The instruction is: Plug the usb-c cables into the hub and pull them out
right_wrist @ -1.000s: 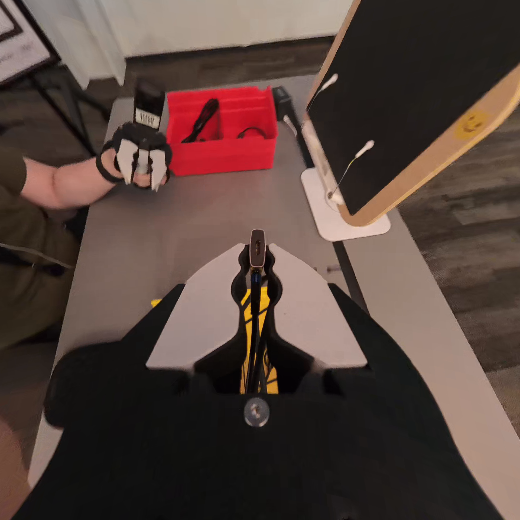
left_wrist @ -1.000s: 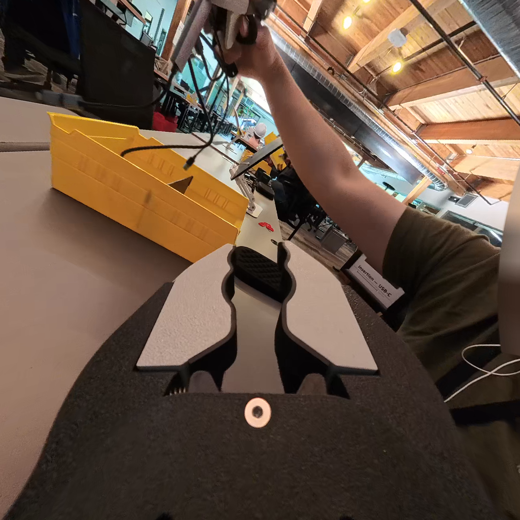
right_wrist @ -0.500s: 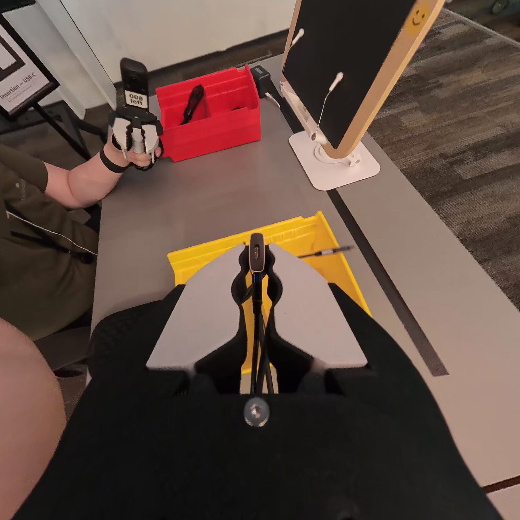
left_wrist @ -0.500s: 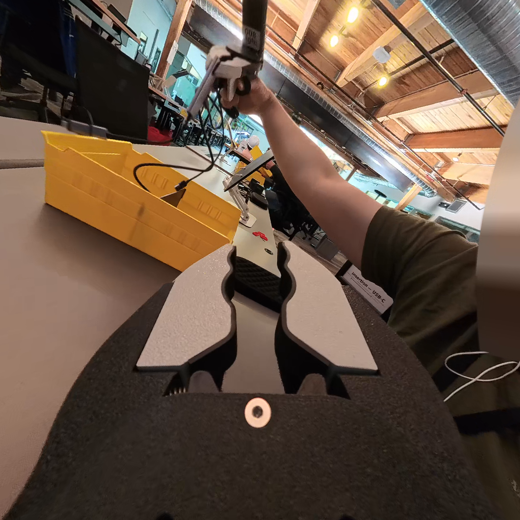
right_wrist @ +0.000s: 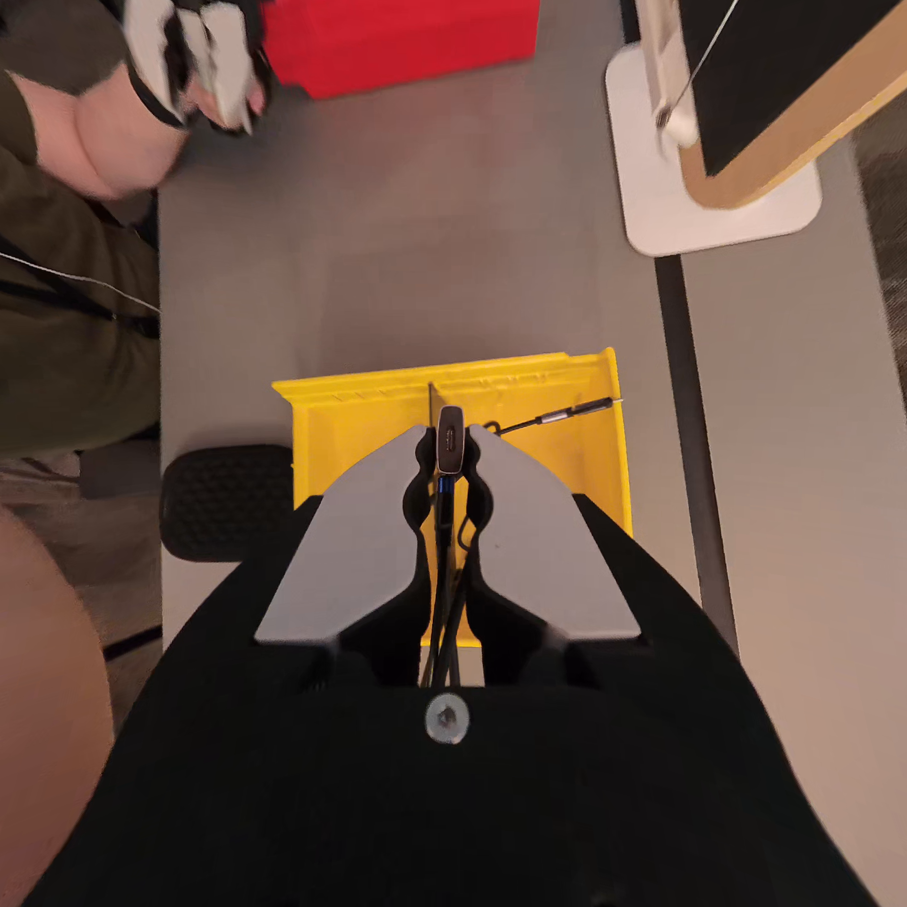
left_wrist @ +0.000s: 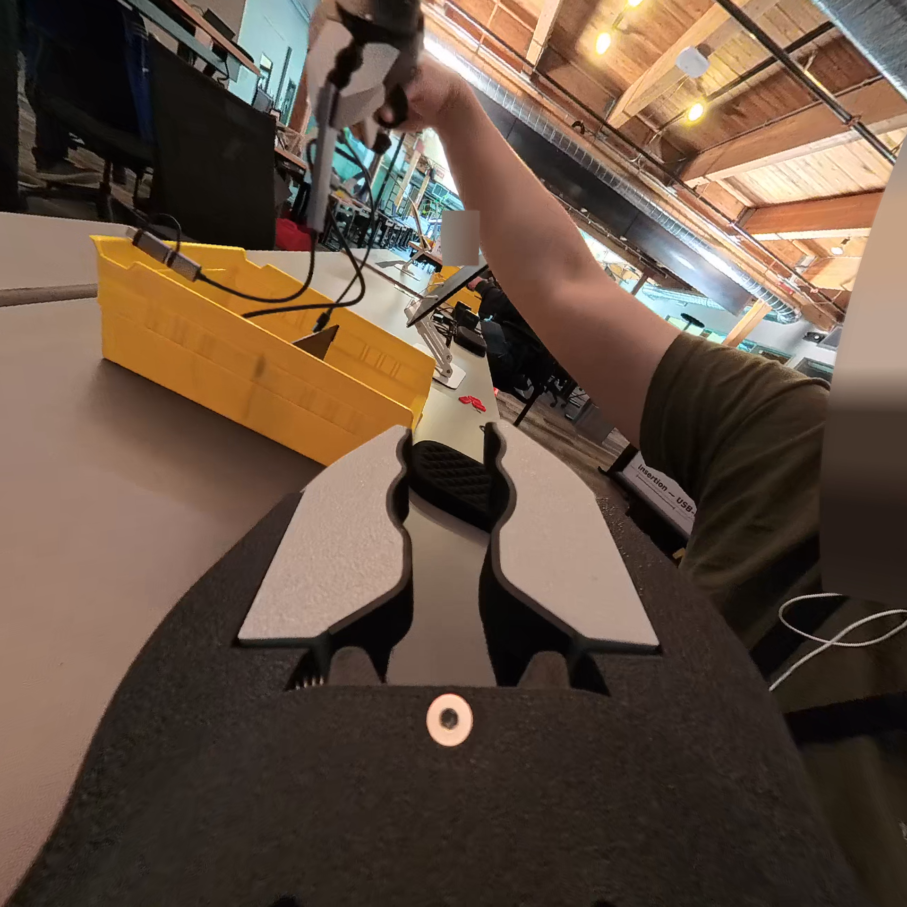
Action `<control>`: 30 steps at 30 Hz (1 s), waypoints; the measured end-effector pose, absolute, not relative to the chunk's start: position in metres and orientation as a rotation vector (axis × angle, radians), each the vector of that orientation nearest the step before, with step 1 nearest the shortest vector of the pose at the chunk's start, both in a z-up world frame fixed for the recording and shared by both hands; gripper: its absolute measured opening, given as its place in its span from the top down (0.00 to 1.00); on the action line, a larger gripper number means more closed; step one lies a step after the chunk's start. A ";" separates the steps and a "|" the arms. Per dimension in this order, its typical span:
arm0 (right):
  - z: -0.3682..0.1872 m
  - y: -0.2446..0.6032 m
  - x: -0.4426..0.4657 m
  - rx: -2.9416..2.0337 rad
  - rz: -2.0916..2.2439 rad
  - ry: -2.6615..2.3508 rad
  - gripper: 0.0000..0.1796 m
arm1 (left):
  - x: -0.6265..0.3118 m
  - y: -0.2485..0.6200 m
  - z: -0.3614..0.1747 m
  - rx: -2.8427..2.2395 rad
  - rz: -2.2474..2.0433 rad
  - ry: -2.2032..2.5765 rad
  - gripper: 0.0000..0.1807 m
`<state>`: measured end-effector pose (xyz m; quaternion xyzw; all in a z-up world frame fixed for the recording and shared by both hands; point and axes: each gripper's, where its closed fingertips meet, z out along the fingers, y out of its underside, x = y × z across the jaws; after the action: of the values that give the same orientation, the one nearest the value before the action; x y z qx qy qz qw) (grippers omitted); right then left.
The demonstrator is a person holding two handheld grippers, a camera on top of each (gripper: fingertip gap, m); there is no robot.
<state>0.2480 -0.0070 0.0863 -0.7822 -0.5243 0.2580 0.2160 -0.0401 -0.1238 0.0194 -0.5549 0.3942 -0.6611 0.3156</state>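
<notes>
My right gripper (right_wrist: 449, 436) is shut on the end of a long grey USB hub (right_wrist: 450, 449) and holds it upright above the yellow bin (right_wrist: 606, 441). In the left wrist view the hub (left_wrist: 321, 157) hangs from that gripper (left_wrist: 353, 64), and black cables (left_wrist: 356, 275) droop from it into the bin (left_wrist: 235, 363). One grey cable plug (left_wrist: 167, 255) rests on the bin's far rim; it also shows in the right wrist view (right_wrist: 564, 417). My left gripper (left_wrist: 446, 432) is open and empty, low over the table, apart from the bin.
A black ribbed pad (right_wrist: 226, 500) lies on the table left of the bin. A red bin (right_wrist: 402, 44) stands at the far end. A dark board on a white stand (right_wrist: 711, 211) is at the right. The person's arm (left_wrist: 564, 294) spans above the table. One gripper's finger ends stand about 35 centimeters off the other's.
My right gripper has come down closer over the yellow bin with the hub, and the cables now trail into it. The left gripper has stayed open and barely moved.
</notes>
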 end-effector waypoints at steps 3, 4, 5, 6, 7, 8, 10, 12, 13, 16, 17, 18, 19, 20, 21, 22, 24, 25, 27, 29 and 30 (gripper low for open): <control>0.049 0.008 0.239 -2.278 0.656 -1.552 0.94 | -0.038 -0.125 0.017 -1.470 -1.744 1.046 0.85; 0.036 0.011 0.235 -2.287 0.643 -1.594 0.94 | -0.038 -0.125 0.017 -1.475 -1.745 1.049 0.85; 0.023 0.015 0.231 -2.289 0.626 -1.636 0.94 | -0.037 -0.125 0.016 -1.477 -1.747 1.050 0.85; 0.009 0.015 0.228 -2.289 0.611 -1.691 0.94 | -0.037 -0.126 0.016 -1.477 -1.750 1.051 0.85; -0.005 0.016 0.226 -2.293 0.597 -1.737 0.94 | -0.036 -0.126 0.015 -1.478 -1.754 1.053 0.85; -0.017 0.018 0.225 -2.301 0.571 -1.761 0.94 | -0.036 -0.127 0.015 -1.478 -1.756 1.056 0.85; -0.039 0.021 0.224 -2.308 0.553 -1.778 0.94 | -0.036 -0.128 0.015 -1.477 -1.755 1.058 0.85; -0.048 0.026 0.217 -2.287 0.611 -1.696 0.93 | -0.035 -0.129 0.016 -1.476 -1.758 1.062 0.85; -0.050 0.027 0.216 -2.285 0.615 -1.667 0.93 | -0.034 -0.129 0.015 -1.477 -1.759 1.063 0.85; -0.052 0.039 0.220 -2.274 0.562 -1.542 0.91 | -0.031 -0.127 0.011 -1.508 -1.738 1.061 0.85; -0.050 0.041 0.221 -2.254 0.545 -1.520 0.90 | -0.029 -0.123 0.007 -1.535 -1.698 1.054 0.84; -0.047 0.043 0.222 -2.228 0.517 -1.497 0.89 | -0.028 -0.117 0.002 -1.570 -1.629 1.044 0.83; -0.042 0.043 0.223 -2.190 0.494 -1.484 0.88 | -0.028 -0.110 -0.004 -1.607 -1.541 1.032 0.82; -0.035 0.044 0.222 -2.150 0.475 -1.466 0.87 | -0.029 -0.102 -0.009 -1.639 -1.444 1.020 0.81; -0.026 0.046 0.221 -2.111 0.464 -1.430 0.85 | -0.031 -0.093 -0.015 -1.668 -1.337 1.007 0.81; -0.013 0.049 0.220 -2.067 0.457 -1.385 0.83 | -0.034 -0.084 -0.020 -1.692 -1.224 0.993 0.81; 0.016 0.052 0.216 -1.955 0.441 -1.300 0.79 | -0.039 -0.069 -0.031 -1.736 -1.019 0.976 0.81; 0.033 0.055 0.215 -1.904 0.430 -1.244 0.77 | -0.042 -0.062 -0.036 -1.757 -0.934 0.971 0.81; 0.068 0.056 0.210 -1.783 0.421 -1.112 0.78 | -0.047 -0.052 -0.044 -1.796 -0.800 0.948 0.80; 0.109 0.054 0.200 -1.652 0.443 -0.909 0.78 | -0.059 -0.035 -0.052 -1.840 -0.619 0.887 0.79; 0.127 0.045 0.190 -1.587 0.475 -0.834 0.81 | -0.066 -0.028 -0.055 -1.853 -0.526 0.861 0.78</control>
<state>0.1904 0.0450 0.1271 -0.6846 -0.3596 0.2047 0.6000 -0.0663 -0.0276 -0.0546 -0.7639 0.3550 -0.2168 0.4934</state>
